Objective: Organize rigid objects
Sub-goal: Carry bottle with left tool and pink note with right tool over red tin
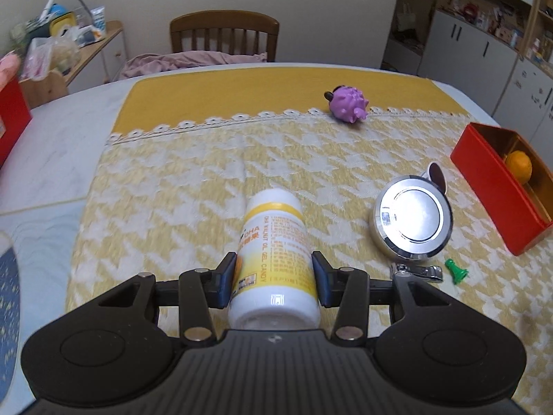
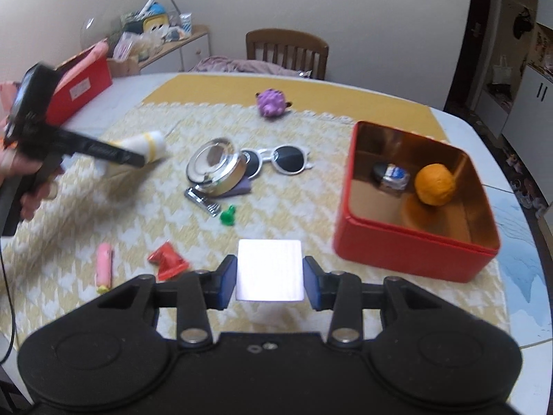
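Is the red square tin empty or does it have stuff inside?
Not empty: the red square tin holds an orange ball and a small dark jar.

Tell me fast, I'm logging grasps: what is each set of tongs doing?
Left tongs: closed on the white bottle.
Right tongs: closed on a shiny square block.

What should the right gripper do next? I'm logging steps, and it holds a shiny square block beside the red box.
Probably carry the shiny block right and forward over the red box, then release. The right gripper is clamped on it, and the box, already holding an orange ball, has bare floor in front.
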`<action>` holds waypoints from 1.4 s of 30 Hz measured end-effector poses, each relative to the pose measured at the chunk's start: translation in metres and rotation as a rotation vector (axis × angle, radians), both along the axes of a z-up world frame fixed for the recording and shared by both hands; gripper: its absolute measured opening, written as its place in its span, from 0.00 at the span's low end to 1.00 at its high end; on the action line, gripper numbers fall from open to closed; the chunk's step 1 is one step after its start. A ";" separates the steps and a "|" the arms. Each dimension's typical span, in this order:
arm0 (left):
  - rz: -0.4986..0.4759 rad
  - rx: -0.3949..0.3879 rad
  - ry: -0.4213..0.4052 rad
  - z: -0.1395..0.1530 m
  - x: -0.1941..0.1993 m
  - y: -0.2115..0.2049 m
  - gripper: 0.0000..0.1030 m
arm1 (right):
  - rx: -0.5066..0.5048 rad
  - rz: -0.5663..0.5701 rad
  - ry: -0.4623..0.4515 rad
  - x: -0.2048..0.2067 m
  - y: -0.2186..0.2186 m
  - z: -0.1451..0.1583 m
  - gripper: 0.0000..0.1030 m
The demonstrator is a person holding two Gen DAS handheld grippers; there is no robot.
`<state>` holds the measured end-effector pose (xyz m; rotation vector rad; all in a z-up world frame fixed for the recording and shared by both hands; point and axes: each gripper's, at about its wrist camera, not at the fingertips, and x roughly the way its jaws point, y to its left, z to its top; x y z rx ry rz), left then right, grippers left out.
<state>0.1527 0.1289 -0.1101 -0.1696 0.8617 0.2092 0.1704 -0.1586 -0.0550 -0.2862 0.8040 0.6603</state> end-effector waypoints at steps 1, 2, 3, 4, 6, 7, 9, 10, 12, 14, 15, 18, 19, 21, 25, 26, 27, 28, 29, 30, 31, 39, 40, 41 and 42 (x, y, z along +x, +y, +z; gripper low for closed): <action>0.005 -0.004 -0.005 0.003 -0.003 -0.001 0.43 | 0.003 -0.003 -0.005 0.001 -0.003 0.002 0.38; 0.009 -0.006 -0.011 0.006 -0.006 -0.002 0.43 | 0.005 -0.006 -0.011 0.002 -0.005 0.005 0.38; 0.010 -0.004 -0.017 0.009 -0.009 -0.004 0.43 | 0.008 -0.009 -0.015 0.004 -0.008 0.007 0.39; 0.010 -0.002 -0.024 0.013 -0.012 -0.006 0.43 | 0.013 -0.013 -0.018 0.006 -0.011 0.009 0.39; 0.014 -0.009 -0.031 0.018 -0.016 -0.009 0.43 | 0.017 -0.023 -0.028 0.010 -0.016 0.013 0.39; 0.015 -0.013 -0.034 0.019 -0.017 -0.011 0.43 | 0.021 -0.029 -0.031 0.013 -0.019 0.015 0.38; 0.018 -0.018 -0.043 0.024 -0.020 -0.015 0.43 | 0.030 -0.042 -0.035 0.018 -0.024 0.018 0.38; 0.015 -0.022 -0.049 0.026 -0.020 -0.018 0.43 | 0.033 -0.048 -0.042 0.021 -0.027 0.020 0.38; 0.009 -0.031 -0.062 0.032 -0.021 -0.025 0.43 | 0.033 -0.057 -0.053 0.026 -0.031 0.023 0.38; -0.005 -0.046 -0.081 0.038 -0.022 -0.034 0.43 | 0.032 -0.067 -0.062 0.033 -0.036 0.025 0.38; -0.015 -0.058 -0.090 0.042 -0.021 -0.038 0.43 | 0.031 -0.072 -0.066 0.036 -0.038 0.026 0.39; -0.054 -0.084 -0.114 0.053 -0.017 -0.056 0.43 | 0.028 -0.085 -0.072 0.046 -0.045 0.028 0.38; -0.070 -0.091 -0.122 0.056 -0.015 -0.064 0.43 | 0.028 -0.089 -0.073 0.049 -0.048 0.029 0.39; -0.104 -0.099 -0.137 0.064 -0.010 -0.079 0.43 | 0.032 -0.099 -0.072 0.056 -0.054 0.030 0.38; -0.167 -0.123 -0.164 0.076 0.004 -0.109 0.43 | 0.024 -0.114 -0.075 0.070 -0.064 0.030 0.39; -0.182 -0.127 -0.169 0.078 0.009 -0.117 0.43 | 0.025 -0.117 -0.072 0.074 -0.067 0.030 0.39; -0.196 -0.131 -0.175 0.080 0.014 -0.124 0.43 | 0.026 -0.120 -0.069 0.078 -0.070 0.029 0.39; -0.205 -0.136 -0.181 0.082 0.019 -0.131 0.43 | 0.025 -0.125 -0.067 0.083 -0.073 0.029 0.39; -0.214 -0.139 -0.185 0.083 0.025 -0.139 0.43 | 0.022 -0.128 -0.067 0.087 -0.077 0.028 0.39; -0.223 -0.142 -0.188 0.085 0.030 -0.145 0.43 | 0.020 -0.132 -0.067 0.090 -0.079 0.028 0.39; -0.233 -0.145 -0.190 0.086 0.035 -0.152 0.43 | 0.018 -0.137 -0.064 0.095 -0.081 0.027 0.39; -0.293 -0.155 -0.163 0.081 0.088 -0.206 0.43 | -0.004 -0.145 -0.028 0.137 -0.094 0.014 0.39; -0.294 -0.157 -0.155 0.079 0.094 -0.211 0.43 | -0.008 -0.141 -0.024 0.141 -0.095 0.012 0.39; -0.295 -0.159 -0.146 0.076 0.101 -0.217 0.43 | -0.014 -0.134 -0.022 0.145 -0.096 0.010 0.39; -0.298 -0.159 -0.136 0.073 0.107 -0.222 0.43 | -0.023 -0.124 -0.019 0.147 -0.097 0.008 0.39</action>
